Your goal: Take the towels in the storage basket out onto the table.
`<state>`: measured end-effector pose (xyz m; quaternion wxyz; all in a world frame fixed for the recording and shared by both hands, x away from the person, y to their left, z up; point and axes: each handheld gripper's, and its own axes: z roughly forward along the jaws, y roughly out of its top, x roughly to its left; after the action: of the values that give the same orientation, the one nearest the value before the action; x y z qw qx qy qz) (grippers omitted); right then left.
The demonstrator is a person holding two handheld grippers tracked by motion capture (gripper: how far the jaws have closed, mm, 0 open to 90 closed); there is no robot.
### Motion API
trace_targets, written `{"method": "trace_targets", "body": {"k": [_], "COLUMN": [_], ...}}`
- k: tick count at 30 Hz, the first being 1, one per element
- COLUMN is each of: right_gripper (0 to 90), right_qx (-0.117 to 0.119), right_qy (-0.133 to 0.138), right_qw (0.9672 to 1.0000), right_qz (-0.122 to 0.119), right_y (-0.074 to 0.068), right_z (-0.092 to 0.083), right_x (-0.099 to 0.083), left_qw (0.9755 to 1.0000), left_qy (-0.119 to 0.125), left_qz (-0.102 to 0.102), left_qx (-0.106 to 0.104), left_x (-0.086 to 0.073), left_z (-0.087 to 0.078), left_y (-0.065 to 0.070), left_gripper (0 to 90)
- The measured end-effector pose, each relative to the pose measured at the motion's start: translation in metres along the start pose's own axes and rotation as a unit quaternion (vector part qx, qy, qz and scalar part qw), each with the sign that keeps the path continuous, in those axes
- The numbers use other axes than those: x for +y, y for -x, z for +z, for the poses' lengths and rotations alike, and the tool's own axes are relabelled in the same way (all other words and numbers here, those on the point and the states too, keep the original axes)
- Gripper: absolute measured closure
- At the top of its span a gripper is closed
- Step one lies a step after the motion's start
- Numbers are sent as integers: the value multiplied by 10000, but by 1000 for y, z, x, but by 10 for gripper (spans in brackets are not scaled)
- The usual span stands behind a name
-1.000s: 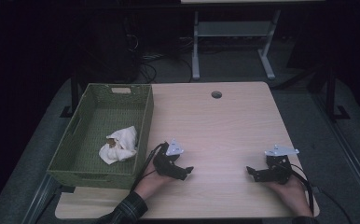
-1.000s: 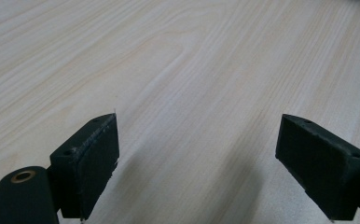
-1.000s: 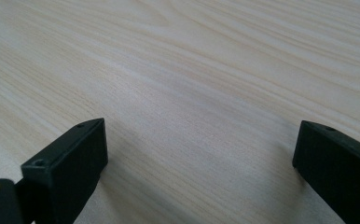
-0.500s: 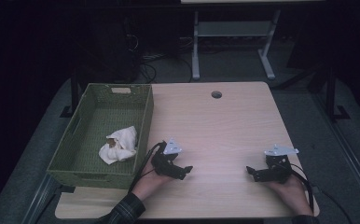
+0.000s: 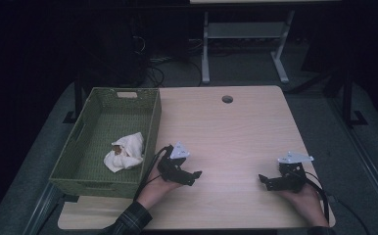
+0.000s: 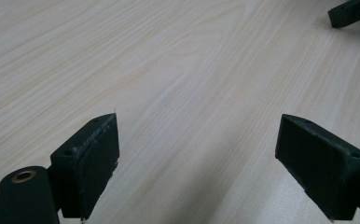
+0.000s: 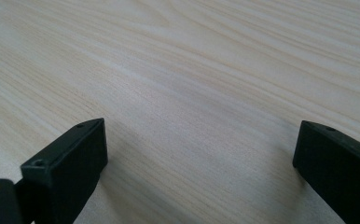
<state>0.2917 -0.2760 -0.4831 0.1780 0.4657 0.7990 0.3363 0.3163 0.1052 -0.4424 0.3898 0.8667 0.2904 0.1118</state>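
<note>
On the worktop (image 5: 236, 127), the left gripper (image 5: 193, 174) rests just right of the green basket (image 5: 153, 122) holding a crumpled cloth (image 5: 126, 152), the right gripper (image 5: 264, 180) farther right, both jaws apart.

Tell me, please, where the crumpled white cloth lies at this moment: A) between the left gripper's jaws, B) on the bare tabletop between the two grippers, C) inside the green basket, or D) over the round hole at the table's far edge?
C: in the high view the white cloth lies on the floor of the green basket, left of the left gripper, whose jaws stand open over bare wood.
</note>
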Motion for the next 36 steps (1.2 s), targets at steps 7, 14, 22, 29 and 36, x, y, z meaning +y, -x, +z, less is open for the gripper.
{"method": "trace_targets", "body": {"k": [7, 14, 22, 29, 36], "right_gripper": [26, 26, 26, 26, 26], "right_qx": [1, 1, 2, 3, 0], "right_qy": [-2, -4, -2, 0, 1], "right_qw": [10000, 10000, 10000, 10000, 10000], "right_qz": [-19, -15, -17, -21, -26], "right_y": [0, 0, 0, 0, 0], "right_z": [0, 0, 0, 0, 0], "right_x": [0, 0, 0, 0, 0], "left_qw": [10000, 10000, 9999, 9999, 9996], "left_qy": [-56, -59, -81, -65, -121], "left_qz": [17, -26, 12, 17, 56], "left_qx": [9, -3, -58, -127, -241], "left_x": [3, 8, 13, 20, 27], "left_z": [-2, -6, -10, -15, -20], "left_y": [2, 2, 3, 4, 4], "left_gripper": [132, 133, 134, 133, 133]}}
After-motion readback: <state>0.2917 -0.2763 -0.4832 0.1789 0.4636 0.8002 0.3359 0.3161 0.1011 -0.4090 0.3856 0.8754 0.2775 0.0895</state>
